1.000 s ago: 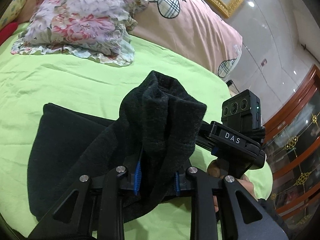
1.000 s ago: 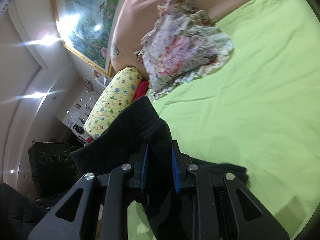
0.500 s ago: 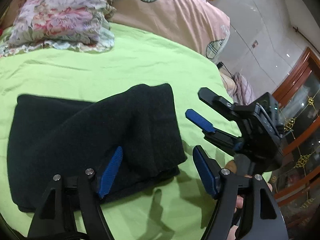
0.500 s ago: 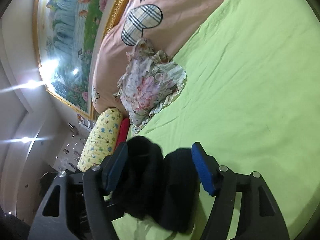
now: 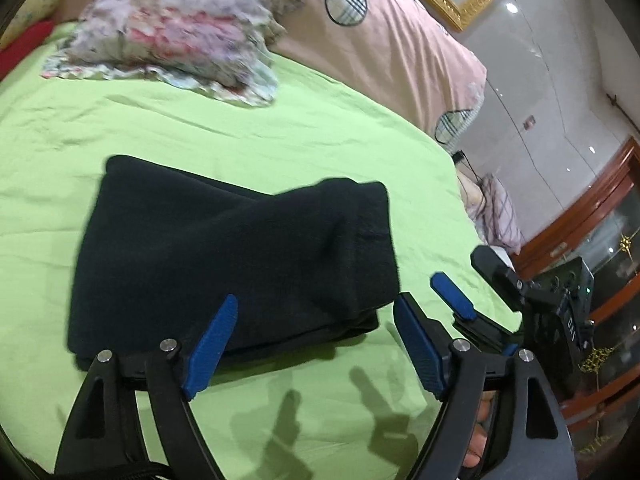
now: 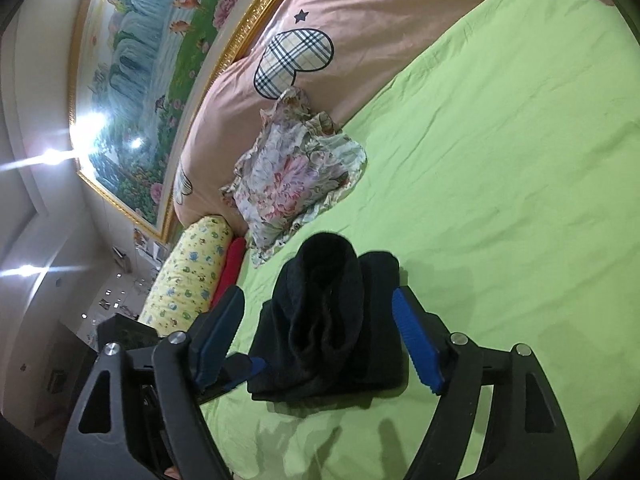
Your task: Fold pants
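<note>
Left wrist view: black pants [image 5: 236, 256] are laid folded on a green sheet [image 5: 280, 136]; the left gripper [image 5: 316, 344] is held above their near edge, jaws just opened wide, pads clear of the cloth. The right gripper [image 5: 476, 284] is seen just right of the pants, likewise just opened, nothing held. Right wrist view: pants [image 6: 332, 328] lie beyond the spread pads [image 6: 416, 344]. A floral pillow [image 5: 172, 28] is set well behind, against a pink quilt [image 5: 392, 40]

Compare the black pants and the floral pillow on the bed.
The pants are plain black; the pillow is flower-printed with a frilly edge. The pants lie folded flat near the grippers; the pillow sits plump, farther off by the pink headboard. Both rest on the green sheet.
</note>
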The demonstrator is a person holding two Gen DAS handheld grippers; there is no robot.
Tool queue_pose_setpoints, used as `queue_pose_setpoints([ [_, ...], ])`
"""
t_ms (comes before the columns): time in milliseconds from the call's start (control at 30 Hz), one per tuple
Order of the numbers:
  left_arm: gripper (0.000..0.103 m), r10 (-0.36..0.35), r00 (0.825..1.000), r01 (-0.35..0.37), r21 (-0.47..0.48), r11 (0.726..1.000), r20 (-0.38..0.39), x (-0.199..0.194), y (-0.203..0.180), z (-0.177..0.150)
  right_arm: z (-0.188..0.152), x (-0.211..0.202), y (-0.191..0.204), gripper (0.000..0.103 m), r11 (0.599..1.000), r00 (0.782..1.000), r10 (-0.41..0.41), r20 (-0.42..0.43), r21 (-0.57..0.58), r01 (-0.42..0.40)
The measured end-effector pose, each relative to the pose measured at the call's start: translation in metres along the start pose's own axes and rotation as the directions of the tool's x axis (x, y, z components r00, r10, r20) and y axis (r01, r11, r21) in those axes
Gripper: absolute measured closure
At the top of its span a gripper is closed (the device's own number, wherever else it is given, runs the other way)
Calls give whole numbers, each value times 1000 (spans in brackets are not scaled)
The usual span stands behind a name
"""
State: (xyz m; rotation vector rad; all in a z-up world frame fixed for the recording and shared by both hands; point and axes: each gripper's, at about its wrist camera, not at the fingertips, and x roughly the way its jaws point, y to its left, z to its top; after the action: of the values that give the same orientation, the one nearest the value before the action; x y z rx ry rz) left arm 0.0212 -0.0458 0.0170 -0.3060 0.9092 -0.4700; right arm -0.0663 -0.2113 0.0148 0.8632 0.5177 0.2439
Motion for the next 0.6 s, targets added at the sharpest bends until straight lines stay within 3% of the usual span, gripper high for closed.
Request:
queue_pose_setpoints([
  [367, 21, 53, 998, -55, -92, 994, -22, -24, 44, -12, -25, 2, 34, 18, 990, 993, -117, -15, -77, 115],
  [600, 21, 86, 996, -88, -150, 985, -19, -46, 76, -23, -38, 0, 35, 17, 991, 992, -124, -24, -47, 123],
])
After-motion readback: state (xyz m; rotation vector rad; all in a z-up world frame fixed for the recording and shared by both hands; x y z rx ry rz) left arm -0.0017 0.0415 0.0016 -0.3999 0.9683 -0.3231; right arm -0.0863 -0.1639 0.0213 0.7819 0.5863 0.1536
